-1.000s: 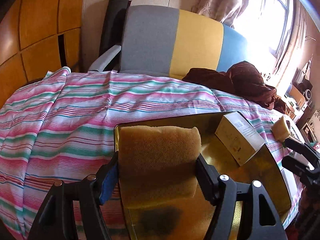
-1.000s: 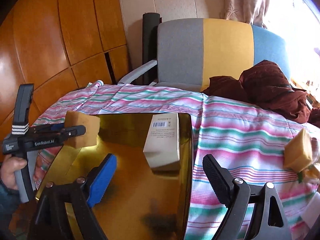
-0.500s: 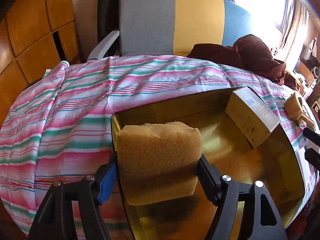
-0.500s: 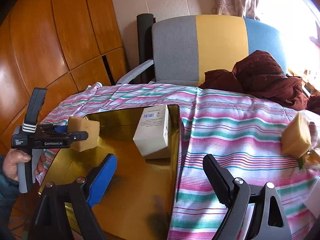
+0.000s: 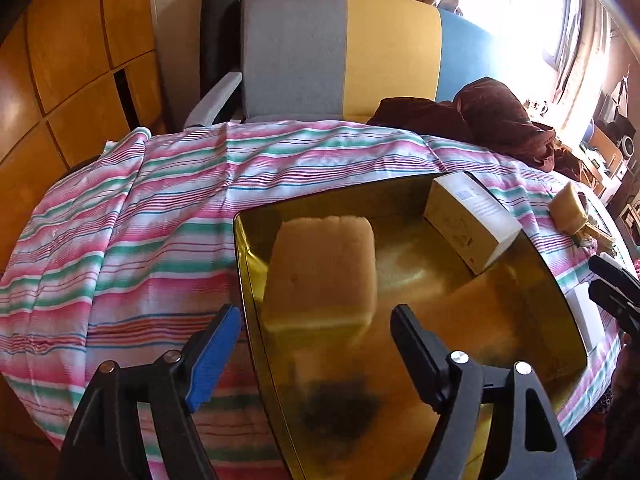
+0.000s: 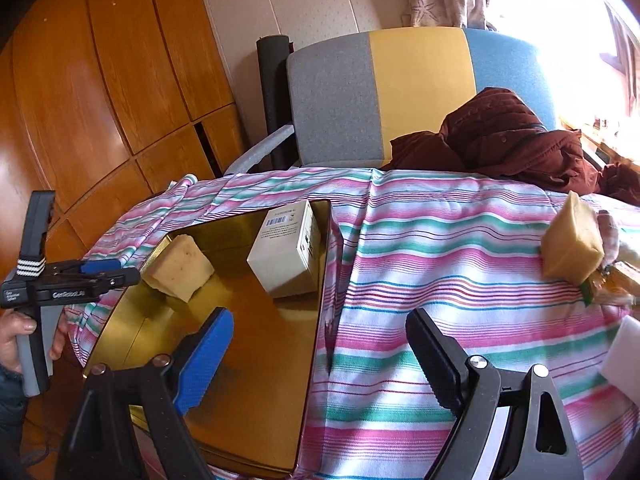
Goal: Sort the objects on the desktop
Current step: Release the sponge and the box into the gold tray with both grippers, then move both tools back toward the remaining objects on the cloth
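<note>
released since half a second ago: left hand-held gripper (image 5: 316, 330) now spread, no longer pinching the sponge (image 5: 322, 272), which sits in the gold tray (image 5: 560, 288) just ahead of the fingertips, leaning on the near-left wall. white box (image 5: 470, 220) unmoved, farther ahead and to the right in the same tray. right hand-held gripper (image 6: 320, 354) spread as before, over striped cloth (image 6: 440, 248) on the worktop. second sponge (image 6: 572, 242) ahead-right of it.

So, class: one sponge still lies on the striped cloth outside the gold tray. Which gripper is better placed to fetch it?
Right. The right gripper is open, empty and nearer the loose sponge; the left gripper sits across the gold tray.
</note>
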`<state>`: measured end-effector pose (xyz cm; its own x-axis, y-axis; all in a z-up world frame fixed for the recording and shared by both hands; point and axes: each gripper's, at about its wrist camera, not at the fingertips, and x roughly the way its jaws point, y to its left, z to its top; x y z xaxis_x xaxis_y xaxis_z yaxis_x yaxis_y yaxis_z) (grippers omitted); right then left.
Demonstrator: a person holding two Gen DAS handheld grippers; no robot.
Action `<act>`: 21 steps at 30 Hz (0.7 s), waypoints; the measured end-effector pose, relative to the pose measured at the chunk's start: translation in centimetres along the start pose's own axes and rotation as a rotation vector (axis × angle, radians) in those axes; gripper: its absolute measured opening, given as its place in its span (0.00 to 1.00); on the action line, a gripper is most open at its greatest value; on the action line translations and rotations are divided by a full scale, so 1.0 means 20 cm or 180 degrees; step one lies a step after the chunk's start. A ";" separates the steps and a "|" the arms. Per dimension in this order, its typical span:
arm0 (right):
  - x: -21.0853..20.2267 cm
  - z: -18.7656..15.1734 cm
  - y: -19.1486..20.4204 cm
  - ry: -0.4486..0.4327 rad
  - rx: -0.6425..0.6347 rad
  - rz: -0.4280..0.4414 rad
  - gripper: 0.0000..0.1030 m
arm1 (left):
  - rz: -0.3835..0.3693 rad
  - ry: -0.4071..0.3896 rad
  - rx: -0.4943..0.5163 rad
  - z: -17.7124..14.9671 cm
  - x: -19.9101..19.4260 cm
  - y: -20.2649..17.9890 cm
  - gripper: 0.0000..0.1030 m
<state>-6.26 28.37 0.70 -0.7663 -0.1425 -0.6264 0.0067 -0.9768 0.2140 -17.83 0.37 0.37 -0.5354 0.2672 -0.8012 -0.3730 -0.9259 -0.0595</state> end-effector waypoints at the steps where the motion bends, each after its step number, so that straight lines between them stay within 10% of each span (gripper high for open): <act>1: -0.01 -0.01 -0.01 -0.0004 0.0018 -0.0005 0.86 | -0.0033 -0.0006 -0.0031 -0.01 -0.02 0.00 0.73; 11: -0.19 -0.09 -0.13 -0.0162 0.0087 -0.0178 0.87 | -0.0618 0.0218 -0.0249 -0.11 -0.01 -0.23 0.66; 21: -0.36 -0.29 -0.58 -0.0138 0.0670 -0.0645 0.87 | -0.0765 -0.0410 0.0112 -0.16 -0.15 -0.70 0.68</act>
<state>2.85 39.89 -1.64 -0.7652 0.0633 -0.6407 -0.2791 -0.9294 0.2415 -8.67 11.71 1.68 -0.5195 0.5119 -0.6841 -0.5258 -0.8227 -0.2163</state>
